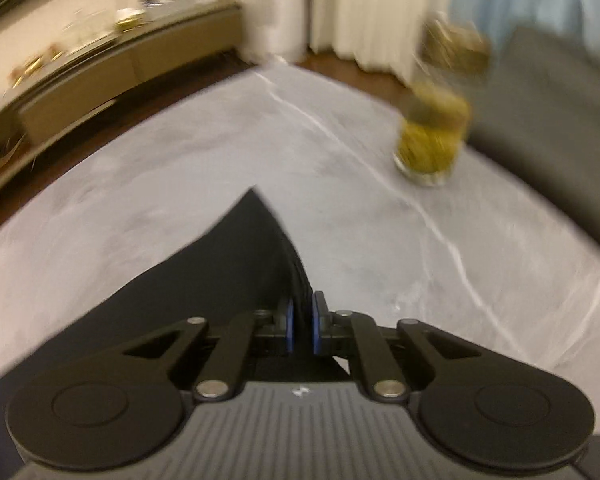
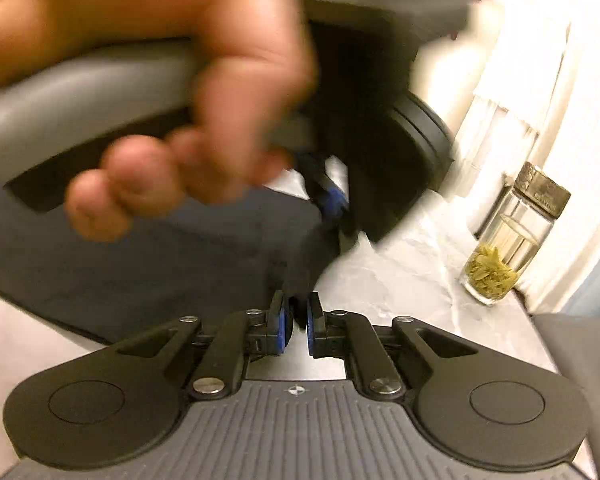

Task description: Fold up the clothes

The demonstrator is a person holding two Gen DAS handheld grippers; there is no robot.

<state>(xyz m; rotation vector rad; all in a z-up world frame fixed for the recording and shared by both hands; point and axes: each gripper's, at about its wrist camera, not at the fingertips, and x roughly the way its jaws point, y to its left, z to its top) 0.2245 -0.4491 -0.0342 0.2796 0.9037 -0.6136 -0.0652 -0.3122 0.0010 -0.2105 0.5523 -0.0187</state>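
Now — left gripper (image 1: 300, 322) jaws pinch dark garment (image 1: 204, 280) | right gripper (image 2: 296, 320) likewise | no legible writing

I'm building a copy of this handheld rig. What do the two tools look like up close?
Both match. The left tool and the right tool each have black linkage arms with silver pivot pins, blue-edged pads, and two round black discs flanking a ribbed grey body bearing a small white mark. In the right wrist view, the bare hand wraps a smooth grey handle; no sleeve or cable shows.
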